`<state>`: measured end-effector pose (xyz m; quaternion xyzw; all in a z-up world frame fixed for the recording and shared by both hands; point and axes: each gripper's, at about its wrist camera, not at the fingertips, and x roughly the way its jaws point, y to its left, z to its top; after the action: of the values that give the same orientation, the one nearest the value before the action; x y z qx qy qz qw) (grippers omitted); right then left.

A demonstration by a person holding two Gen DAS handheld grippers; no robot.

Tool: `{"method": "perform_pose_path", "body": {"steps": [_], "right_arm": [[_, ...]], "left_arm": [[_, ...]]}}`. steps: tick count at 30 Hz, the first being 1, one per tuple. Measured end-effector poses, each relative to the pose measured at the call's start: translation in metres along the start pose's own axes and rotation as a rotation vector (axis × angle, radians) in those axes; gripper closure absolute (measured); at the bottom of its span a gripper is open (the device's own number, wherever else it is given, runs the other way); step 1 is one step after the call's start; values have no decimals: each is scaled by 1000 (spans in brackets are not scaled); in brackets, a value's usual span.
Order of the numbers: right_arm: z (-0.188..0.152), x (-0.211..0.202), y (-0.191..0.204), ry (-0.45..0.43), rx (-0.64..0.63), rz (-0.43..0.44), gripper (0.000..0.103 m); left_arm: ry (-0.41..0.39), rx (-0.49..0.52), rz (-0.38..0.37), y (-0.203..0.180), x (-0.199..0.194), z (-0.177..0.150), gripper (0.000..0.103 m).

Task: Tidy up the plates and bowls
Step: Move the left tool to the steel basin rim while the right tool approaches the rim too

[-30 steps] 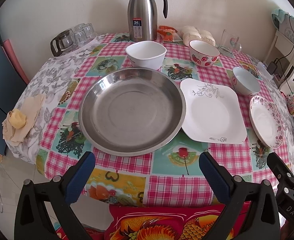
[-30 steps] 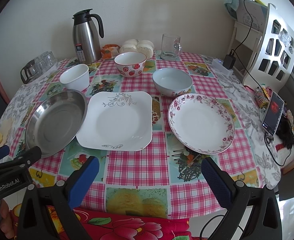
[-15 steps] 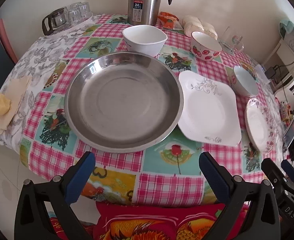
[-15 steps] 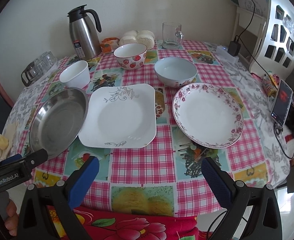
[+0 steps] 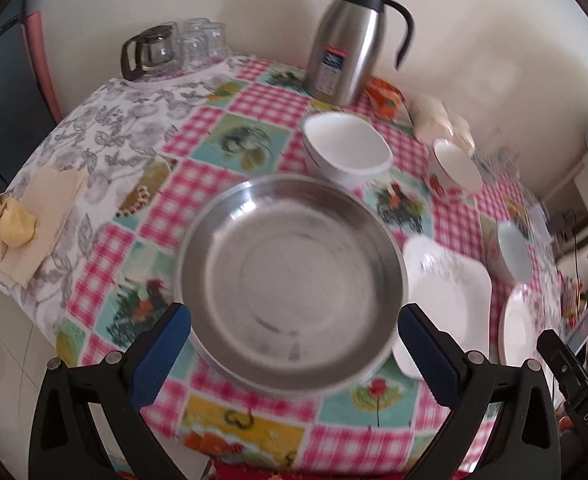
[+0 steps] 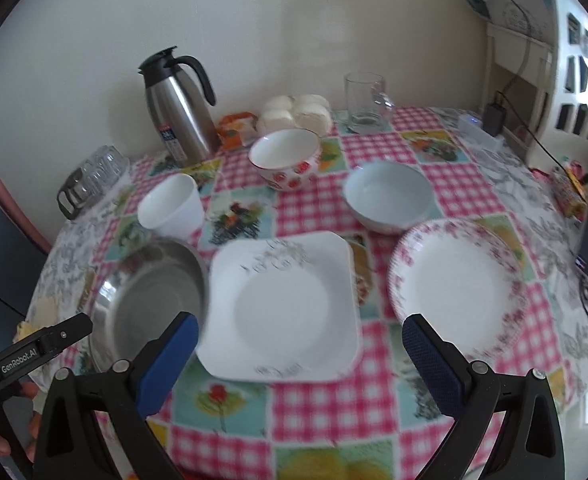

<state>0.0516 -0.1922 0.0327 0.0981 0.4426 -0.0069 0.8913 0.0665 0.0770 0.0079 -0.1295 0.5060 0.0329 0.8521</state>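
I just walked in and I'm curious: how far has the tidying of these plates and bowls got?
Nothing looks done yet. The steel pan, square plate, floral plate and three bowls, white, strawberry and pale blue, all lie separately on the table. Nothing is in hand: the left gripper and right gripper are both open and empty. All the stacking is left.

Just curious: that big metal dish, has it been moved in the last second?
No. The metal dish keeps its spot against the square plate and below the white cup. Only the cameras have shifted; both claws are open and apart from it.
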Motion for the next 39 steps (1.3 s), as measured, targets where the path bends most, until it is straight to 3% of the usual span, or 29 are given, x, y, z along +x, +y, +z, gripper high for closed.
{"method": "perform_pose_path", "body": {"steps": [5,15,20,25,31,39], "right_arm": [[10,18,30,-19,-2,37,0],[14,69,85,74,-10,154,0],[4,94,89,115,-39,143,0],[-4,113,84,156,-75,57,0],[-9,126,74,216,-28,98,3],[-12,136,66,264,39,184,21]], "left_arm": [[-46,-57,-17,25,6,15,0],[-151,-152,9,68,30,26,0],[-96,-148,4,77,52,26,0],[-40,-183,29,85,71,22,0],[23,-217,58,94,85,15,0],[53,-242,91,105,90,11,0]]}}
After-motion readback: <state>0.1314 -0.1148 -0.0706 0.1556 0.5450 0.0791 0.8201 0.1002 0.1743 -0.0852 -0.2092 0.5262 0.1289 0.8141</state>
